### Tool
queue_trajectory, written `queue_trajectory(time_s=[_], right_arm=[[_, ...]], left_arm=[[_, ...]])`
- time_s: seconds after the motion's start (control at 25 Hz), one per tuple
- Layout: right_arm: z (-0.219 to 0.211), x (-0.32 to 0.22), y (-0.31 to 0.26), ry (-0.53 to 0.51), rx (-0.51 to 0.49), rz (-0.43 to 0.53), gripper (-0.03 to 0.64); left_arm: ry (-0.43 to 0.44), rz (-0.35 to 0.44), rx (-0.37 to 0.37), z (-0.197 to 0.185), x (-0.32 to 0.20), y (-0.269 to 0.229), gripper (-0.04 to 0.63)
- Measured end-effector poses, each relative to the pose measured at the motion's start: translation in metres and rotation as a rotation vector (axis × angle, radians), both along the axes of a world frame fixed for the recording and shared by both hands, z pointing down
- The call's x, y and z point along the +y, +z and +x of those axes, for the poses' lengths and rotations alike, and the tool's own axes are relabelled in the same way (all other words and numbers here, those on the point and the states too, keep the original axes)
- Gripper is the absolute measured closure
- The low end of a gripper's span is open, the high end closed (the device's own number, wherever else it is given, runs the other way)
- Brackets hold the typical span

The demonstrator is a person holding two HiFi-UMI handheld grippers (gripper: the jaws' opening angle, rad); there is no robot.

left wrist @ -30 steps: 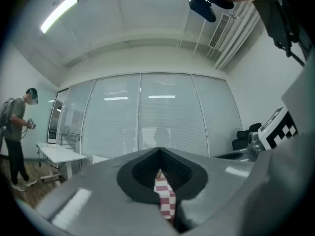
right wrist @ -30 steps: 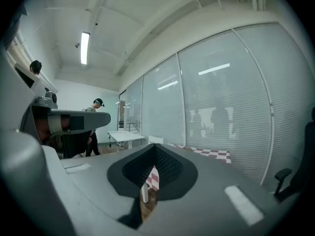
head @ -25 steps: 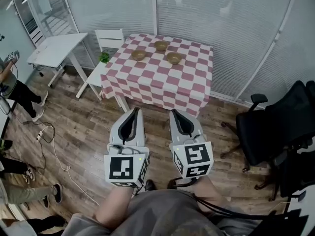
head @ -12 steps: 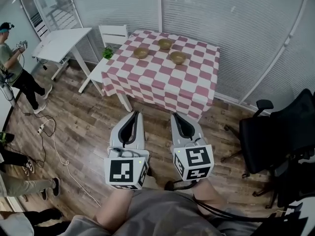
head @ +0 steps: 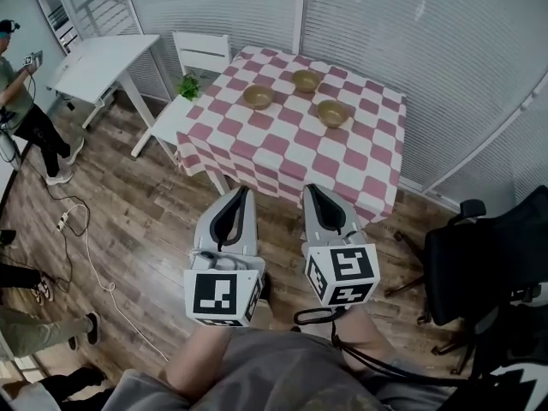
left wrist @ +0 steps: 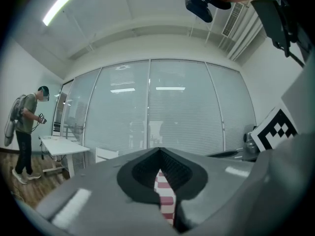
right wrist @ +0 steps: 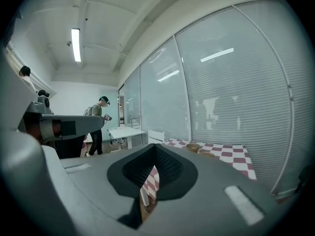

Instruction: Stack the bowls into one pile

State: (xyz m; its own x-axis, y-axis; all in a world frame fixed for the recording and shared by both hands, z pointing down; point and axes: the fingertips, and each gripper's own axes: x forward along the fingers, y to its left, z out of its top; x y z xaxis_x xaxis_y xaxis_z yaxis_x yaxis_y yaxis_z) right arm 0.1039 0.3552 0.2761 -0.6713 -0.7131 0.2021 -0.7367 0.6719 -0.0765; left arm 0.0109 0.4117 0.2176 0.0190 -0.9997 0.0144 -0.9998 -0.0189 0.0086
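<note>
- Jaws of the left gripper (head: 235,197) are pressing together on nothing; in the left gripper view only a sliver of checked cloth (left wrist: 166,200) is showing through the slit between them.
- The right gripper (head: 315,197) is likewise clenched and empty, its tips pointing toward the table (head: 282,148).
- Both grippers are hanging side by side above the wooden floor (head: 145,221), well apart from the bowls.
- 3 bowls are sitting on the far part of the table: the left bowl (head: 258,97), the back bowl (head: 306,80) and the right bowl (head: 332,112). None is touching another, so no pile is begun.
- The step in hand is looking like the approach, since no bowl is within reach of either gripper.
- The next move is calling for closing the gap to the table, parting the jaws of 1 gripper, and setting them over the rim of 1 bowl so it can go into a neighbour.
- Around the table, a white chair (head: 203,52) and a small plant (head: 189,85) are standing at its left corner, a white desk (head: 98,62) is standing farther left, and a black office chair (head: 488,255) is standing at the right.
</note>
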Motion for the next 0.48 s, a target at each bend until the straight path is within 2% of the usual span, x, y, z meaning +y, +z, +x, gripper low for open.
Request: queue_trajectory(time_s=[0.24, 0.48], right_arm=[[-0.057, -0.056, -0.003, 0.003, 0.023, 0.004, 0.591], [-0.091, -0.094, -0.012, 0.028, 0.022, 0.025, 0.591]], left_arm=[[0.011, 0.012, 0.015, -0.056, -0.057, -0.006, 0.595], [0.042, 0.036, 0.012, -0.090, -0.096, -0.012, 0.595]])
